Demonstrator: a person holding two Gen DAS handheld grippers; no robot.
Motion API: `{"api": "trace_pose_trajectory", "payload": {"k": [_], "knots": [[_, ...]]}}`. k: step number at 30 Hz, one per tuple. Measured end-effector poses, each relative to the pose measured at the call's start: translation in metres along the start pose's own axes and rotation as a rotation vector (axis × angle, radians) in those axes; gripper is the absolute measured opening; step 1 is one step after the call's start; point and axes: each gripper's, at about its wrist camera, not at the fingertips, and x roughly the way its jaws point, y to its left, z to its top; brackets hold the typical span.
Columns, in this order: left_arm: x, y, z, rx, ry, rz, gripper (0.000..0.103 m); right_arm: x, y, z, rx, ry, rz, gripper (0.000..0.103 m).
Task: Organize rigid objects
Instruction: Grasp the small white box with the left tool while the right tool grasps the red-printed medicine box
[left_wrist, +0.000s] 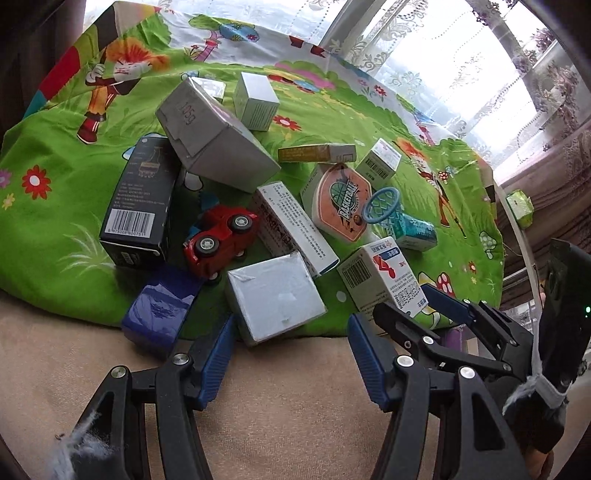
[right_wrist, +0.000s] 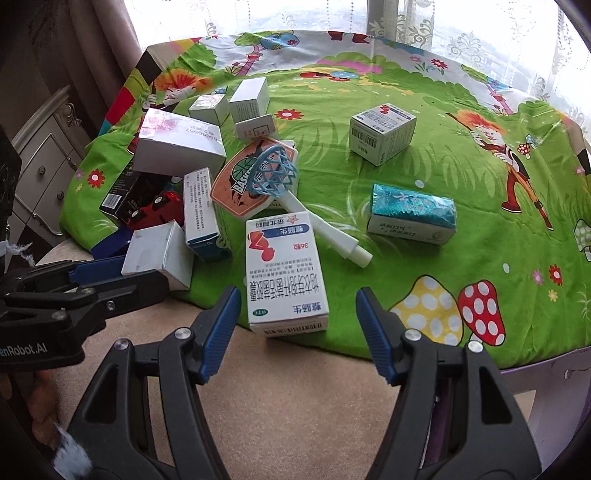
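- The left tool (left_wrist: 291, 354) hangs over the near edge of the tabletop (left_wrist: 55, 206), its blue pads spread with nothing between them; a plain white box (left_wrist: 275, 295) lies just beyond its fingertips, at the rim of the green cartoon cloth (right_wrist: 332, 122).
- The right tool (right_wrist: 297, 328) is likewise spread and pinches nothing. A white medicine box with a red figure (right_wrist: 284, 273) lies at the cloth's near edge with its near end between the two pads, which stand clear of its sides.
- In the right wrist view the left tool shows at the left edge, close to the plain white box.
- Left of that box a dark blue box (left_wrist: 159, 302) overhangs the cloth's edge, and behind it a red toy car (left_wrist: 218, 240) lies tipped on its side, wheels showing.
- A black box with a barcode (left_wrist: 138, 206) stands left of the car; a long white box with fine print (left_wrist: 295, 225) lies right of it.
- Mid-pile, a toy basketball hoop (right_wrist: 273, 173) with a blue net and a white handle leans against an orange backboard.
- Right of the pile, apart from it, a teal foil-topped box (right_wrist: 412, 214) lies on the cloth, and farther back stands a white cube box with a barcode (right_wrist: 382, 133).
- A large grey-white carton (left_wrist: 214, 136) leans atop the black box; smaller white boxes (left_wrist: 256, 101) stand behind it.
- A lace curtain (left_wrist: 424, 74) and a bright window close the far side.
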Motion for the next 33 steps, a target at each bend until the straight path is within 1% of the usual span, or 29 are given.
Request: {"api": "trace_pose_trajectory", "payload": {"k": [4,5,6,7,8,9,11,12,18,23,26,33], "knots": [[0.006,-0.001,0.003,-0.027,0.007,0.024,0.063,0.004,-0.001,0.002,0.000,0.002,-0.012,0.068],[0.006,-0.001,0.004,-0.030,0.005,0.029,0.063,0.005,-0.001,0.003,0.002,0.003,-0.011,0.065],[0.007,0.000,0.004,-0.039,0.006,0.031,0.063,0.006,-0.002,0.003,0.005,0.005,-0.010,0.058],[0.007,0.001,0.006,-0.052,0.007,0.027,0.063,0.006,-0.002,0.003,0.007,0.009,-0.005,0.055],[0.008,0.003,0.006,-0.064,0.004,0.026,0.063,0.007,-0.002,0.003,0.009,0.011,0.000,0.050],[0.009,0.004,0.007,-0.072,0.002,0.027,0.062,0.007,-0.002,0.003,0.009,0.012,0.001,0.048],[0.011,0.007,0.008,-0.091,0.005,0.024,0.054,0.006,-0.002,0.002,0.009,0.008,0.000,0.046],[0.010,0.008,0.007,-0.093,0.003,0.022,0.054,0.006,-0.001,0.002,0.005,0.006,-0.001,0.045],[0.000,0.008,0.001,-0.088,-0.018,0.028,0.053,-0.001,0.002,-0.004,-0.007,-0.007,-0.002,0.044],[-0.008,0.002,-0.005,-0.071,-0.039,0.017,0.053,-0.012,0.000,-0.010,0.007,-0.028,-0.004,0.044],[-0.014,-0.006,-0.010,-0.051,-0.051,-0.008,0.053,-0.021,-0.003,-0.014,0.026,-0.046,-0.005,0.044],[-0.021,-0.037,-0.019,0.038,-0.059,-0.077,0.053,-0.046,-0.015,-0.030,0.082,-0.077,-0.008,0.044]]}}
